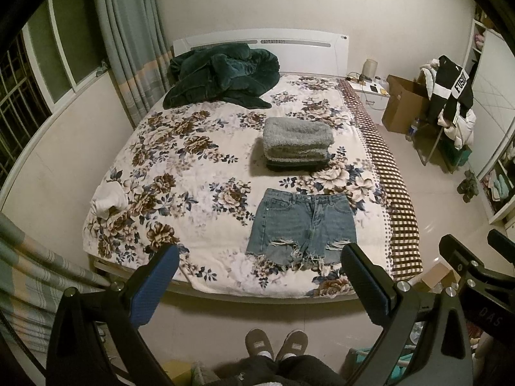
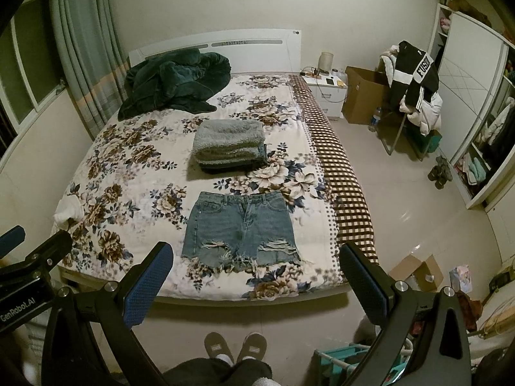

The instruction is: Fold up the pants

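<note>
A pair of ripped blue denim shorts [image 1: 301, 223] lies flat and spread out near the foot of the floral bed [image 1: 193, 173], waistband toward the headboard. It also shows in the right wrist view [image 2: 239, 228]. My left gripper [image 1: 260, 254] is open and empty, held back from the bed's foot edge above the floor. My right gripper [image 2: 256, 252] is open and empty, at the same distance from the bed. Neither touches the shorts.
A stack of folded grey fleece clothes [image 1: 297, 143] sits beyond the shorts. A dark green blanket [image 1: 222, 77] is heaped by the headboard. A white cloth [image 1: 107, 201] lies at the bed's left edge. My slippered feet [image 1: 276, 344] stand on the floor. A chair piled with clothes [image 2: 415, 96] stands right.
</note>
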### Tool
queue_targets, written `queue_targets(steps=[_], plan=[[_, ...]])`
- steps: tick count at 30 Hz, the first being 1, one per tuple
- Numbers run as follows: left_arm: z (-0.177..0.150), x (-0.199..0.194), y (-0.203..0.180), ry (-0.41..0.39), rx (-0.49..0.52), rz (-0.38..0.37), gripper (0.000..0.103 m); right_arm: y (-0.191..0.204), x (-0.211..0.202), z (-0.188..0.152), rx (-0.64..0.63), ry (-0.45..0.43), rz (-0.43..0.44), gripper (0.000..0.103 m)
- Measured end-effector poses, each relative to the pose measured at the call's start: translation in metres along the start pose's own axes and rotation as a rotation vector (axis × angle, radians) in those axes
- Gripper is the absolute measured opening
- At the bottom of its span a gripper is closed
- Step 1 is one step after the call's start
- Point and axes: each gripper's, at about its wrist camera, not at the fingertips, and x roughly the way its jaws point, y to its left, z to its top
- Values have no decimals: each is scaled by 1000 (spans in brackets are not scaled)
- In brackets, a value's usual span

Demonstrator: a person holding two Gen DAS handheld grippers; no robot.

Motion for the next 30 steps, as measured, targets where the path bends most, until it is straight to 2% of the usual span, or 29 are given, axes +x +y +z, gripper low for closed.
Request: queue_targets(steps=[17,28,30], plan=[[-1,0,1,-5,-3,0,103,7,-13,6,0,-5,3,103],[-2,0,1,-7,-3,-1,103,4,-7,1,0,-4,3,103],[-2,0,1,-7,-3,-1,103,12,-20,9,-2,0,5,103]])
